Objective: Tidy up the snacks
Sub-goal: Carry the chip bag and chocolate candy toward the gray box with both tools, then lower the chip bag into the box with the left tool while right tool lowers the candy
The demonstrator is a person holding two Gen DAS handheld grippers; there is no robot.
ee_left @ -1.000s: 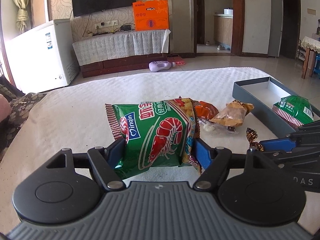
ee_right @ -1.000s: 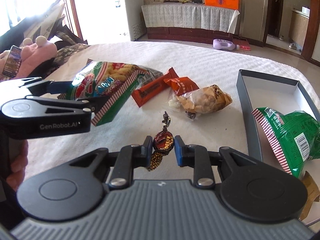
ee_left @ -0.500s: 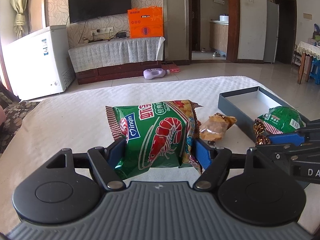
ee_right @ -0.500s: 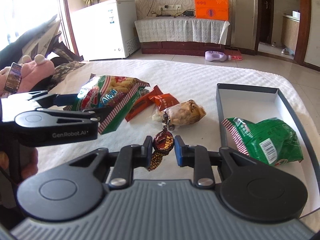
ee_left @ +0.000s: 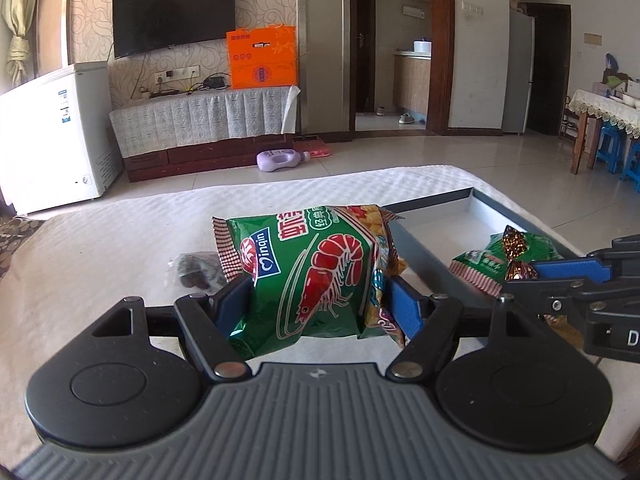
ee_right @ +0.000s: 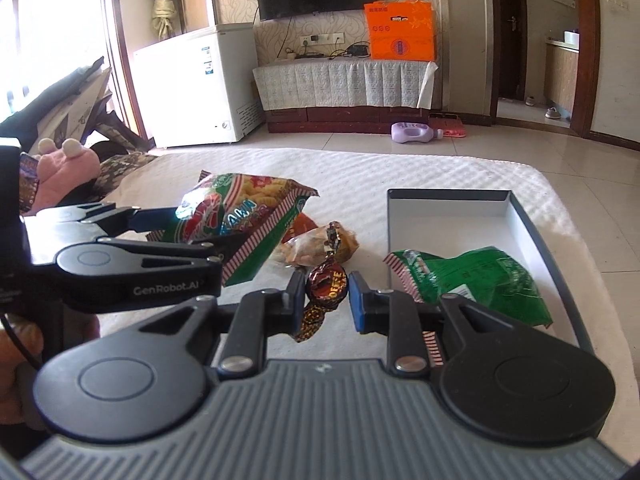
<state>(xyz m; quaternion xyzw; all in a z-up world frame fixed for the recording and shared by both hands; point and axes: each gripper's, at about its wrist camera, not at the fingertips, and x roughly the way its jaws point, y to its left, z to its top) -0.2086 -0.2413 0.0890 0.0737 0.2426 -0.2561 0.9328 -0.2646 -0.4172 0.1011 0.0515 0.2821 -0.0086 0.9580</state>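
shrimp chip bag (ee_left: pixel 316 276) beside grey tray (ee_left: pixel 436 216) rim — tray's far half bare

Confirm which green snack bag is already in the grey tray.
The crumpled green snack bag lying in the grey tray, barcode side up. The other, the green shrimp-print bag, is clamped in the left gripper, off the white tablecloth.

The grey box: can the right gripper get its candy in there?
Probably yes. The right gripper is shut on the candy, and the grey box sits open just beside it. Only a green snack bag lies inside, with bare floor behind.
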